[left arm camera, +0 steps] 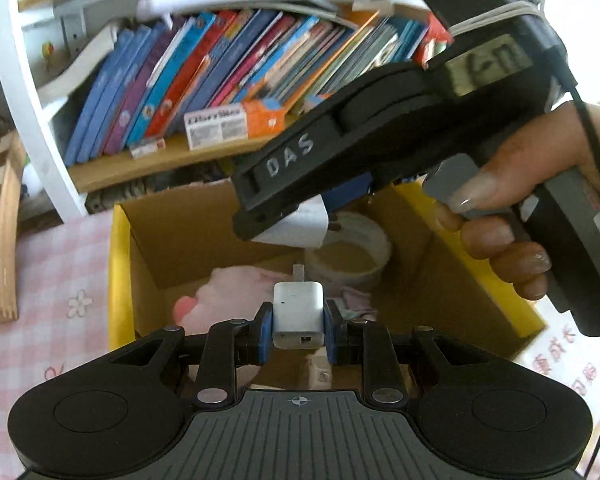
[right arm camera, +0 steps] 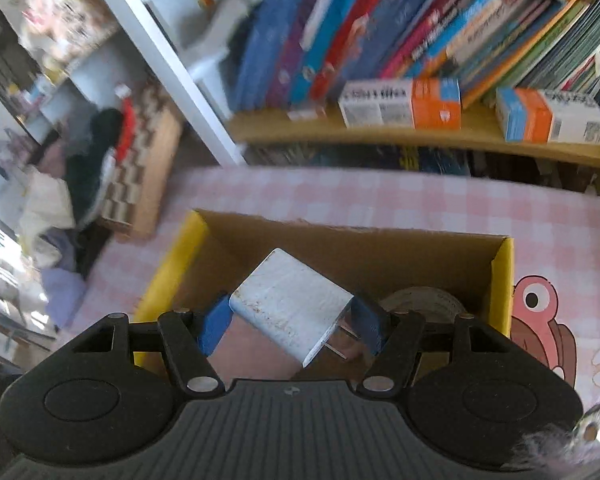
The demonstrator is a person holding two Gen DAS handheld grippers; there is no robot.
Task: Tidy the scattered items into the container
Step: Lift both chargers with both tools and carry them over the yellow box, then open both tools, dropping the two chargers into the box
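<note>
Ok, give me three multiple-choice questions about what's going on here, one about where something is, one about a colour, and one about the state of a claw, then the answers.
1. Where is the roll of tape?
A. On the bookshelf
B. Inside the cardboard box
C. On the pink checked cloth

2. What colour are the pads on the claw fingers?
A. Blue
B. Red
C. Green

3. What is the left claw doing?
A. Hanging open with nothing in it
B. Shut on a book
C. Shut on a small white charger

Answers:
1. B, the tape sits on the box floor beside a pink plush item.
2. A, blue pads show in both wrist views.
3. C, the charger is pinched between the pads above the box; the right claw grips a second white charger likewise.
</note>
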